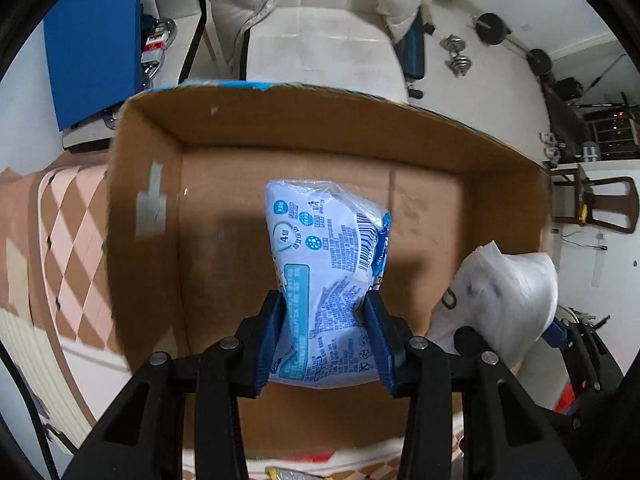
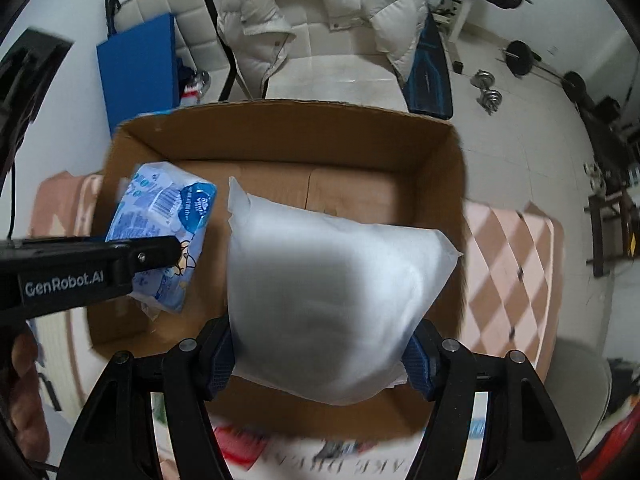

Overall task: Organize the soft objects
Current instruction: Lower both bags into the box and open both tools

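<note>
In my left hand-held gripper (image 1: pixel 325 332) I have the blue-and-white printed tissue pack (image 1: pixel 328 264), clenched across its near half so the film pinches into a waist between the two blue pads while the far end flares out above them; it looks light, squashy and slick-skinned, so I judge a grip across the middle, where the filling bunches, is safer than one on a loose corner that could slide free. My right hand-held gripper (image 2: pixel 320 354) is closed on the white plastic-wrapped bundle (image 2: pixel 332 300), a bigger, pillowy thing that bulges well past both pads and sags a little at its near edge; I take it to be light and yielding too, with smooth wrap that could creep if I loosen, and its bulk hides much of what lies under it. Both packs hang above the open cardboard box (image 1: pixel 280 128), the tissue pack over the left-middle of the floor and the white bundle to its right, near each other but apart as far as I can tell. Nothing else shows on the bare brown box floor (image 2: pixel 360 188), though part of it is covered from view. The box rests on a pink-and-brown diamond-patterned mat (image 2: pixel 504 264), and beyond the far wall of the box a white puffer jacket (image 2: pixel 320 12) is draped over a pale seat
</note>
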Action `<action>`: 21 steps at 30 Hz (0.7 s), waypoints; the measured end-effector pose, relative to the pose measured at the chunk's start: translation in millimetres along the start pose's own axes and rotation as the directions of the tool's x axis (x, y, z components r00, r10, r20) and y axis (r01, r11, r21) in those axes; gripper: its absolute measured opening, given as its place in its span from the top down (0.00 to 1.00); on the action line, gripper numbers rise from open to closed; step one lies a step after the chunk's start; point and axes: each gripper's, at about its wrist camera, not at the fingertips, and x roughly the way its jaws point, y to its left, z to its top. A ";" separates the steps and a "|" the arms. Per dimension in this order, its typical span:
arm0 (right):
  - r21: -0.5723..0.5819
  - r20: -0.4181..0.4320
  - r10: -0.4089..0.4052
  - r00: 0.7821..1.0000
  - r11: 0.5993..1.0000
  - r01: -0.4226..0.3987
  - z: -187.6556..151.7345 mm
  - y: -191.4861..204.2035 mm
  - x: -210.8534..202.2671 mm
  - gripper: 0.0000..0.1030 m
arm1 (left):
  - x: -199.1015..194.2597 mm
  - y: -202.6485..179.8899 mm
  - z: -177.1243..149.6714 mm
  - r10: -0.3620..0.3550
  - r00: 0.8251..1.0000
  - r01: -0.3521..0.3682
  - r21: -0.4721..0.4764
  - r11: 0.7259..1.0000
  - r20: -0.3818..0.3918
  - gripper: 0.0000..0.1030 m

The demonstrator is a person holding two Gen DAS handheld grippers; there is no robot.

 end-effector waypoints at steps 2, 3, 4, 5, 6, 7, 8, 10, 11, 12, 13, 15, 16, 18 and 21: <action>-0.020 -0.021 -0.015 1.000 1.000 0.015 15.1 -0.9 21.1 0.31 | 12.0 0.2 13.4 0.006 1.000 -0.006 0.000 1.000 -0.020 0.63; -0.032 -0.031 -0.024 0.999 0.999 0.023 19.8 -1.0 30.1 0.31 | 19.7 0.9 19.7 0.007 0.999 -0.007 -0.002 1.000 -0.034 0.63; -0.044 -0.041 -0.032 0.999 0.999 0.031 24.7 -0.9 38.8 0.31 | 25.1 0.5 25.0 0.004 0.999 -0.004 -0.005 1.000 -0.045 0.63; -0.054 -0.052 -0.035 0.998 0.998 0.032 29.6 -0.4 49.2 0.31 | 30.4 1.6 28.9 -0.002 0.998 0.001 -0.010 1.000 -0.057 0.63; -0.061 -0.063 -0.035 0.997 0.998 0.031 33.8 0.0 56.9 0.31 | 36.2 3.8 31.5 -0.012 0.998 0.011 -0.017 1.000 -0.068 0.62; -0.066 -0.074 -0.035 0.997 0.997 0.030 36.2 -0.2 64.5 0.31 | 39.8 3.6 34.6 -0.018 0.997 0.017 -0.019 1.000 -0.076 0.62; -0.070 -0.084 -0.034 0.996 0.997 0.028 39.3 0.3 71.9 0.31 | 43.7 3.9 36.1 -0.024 0.996 0.022 -0.020 1.000 -0.083 0.63; -0.070 -0.097 -0.025 0.995 0.997 0.018 44.4 1.1 81.9 0.30 | 49.2 1.8 40.1 -0.029 0.995 0.027 -0.022 0.999 -0.099 0.62; -0.070 -0.103 -0.019 0.994 0.997 0.012 47.3 0.8 87.5 0.30 | 52.0 1.9 41.6 -0.033 0.994 0.030 -0.024 0.999 -0.107 0.62; -0.072 -0.106 -0.019 0.994 0.997 0.011 49.4 1.5 90.3 0.30 | 55.2 1.6 43.1 -0.036 0.993 0.033 -0.028 0.999 -0.116 0.62; -0.075 -0.107 -0.021 0.994 0.997 0.013 51.2 2.2 92.8 0.30 | 56.9 1.5 43.2 -0.036 0.992 0.033 -0.029 0.999 -0.120 0.62; -0.083 -0.110 -0.024 0.994 0.996 0.015 54.2 3.8 96.8 0.30 | 60.3 -0.1 44.8 -0.030 0.991 0.027 -0.024 0.999 -0.129 0.62; -0.084 -0.113 -0.026 0.993 0.996 0.017 55.4 3.6 98.4 0.30 | 61.3 0.3 44.5 -0.031 0.991 0.028 -0.024 0.999 -0.133 0.62; -0.092 -0.119 -0.028 0.993 0.996 0.017 57.4 4.3 101.8 0.29 | 63.3 1.3 42.3 -0.044 0.987 0.039 -0.036 0.999 -0.154 0.59; -0.098 -0.141 -0.021 0.990 0.995 0.007 61.9 4.5 110.0 0.25 | 61.1 4.1 40.1 -0.071 0.983 0.064 -0.049 0.997 -0.171 0.41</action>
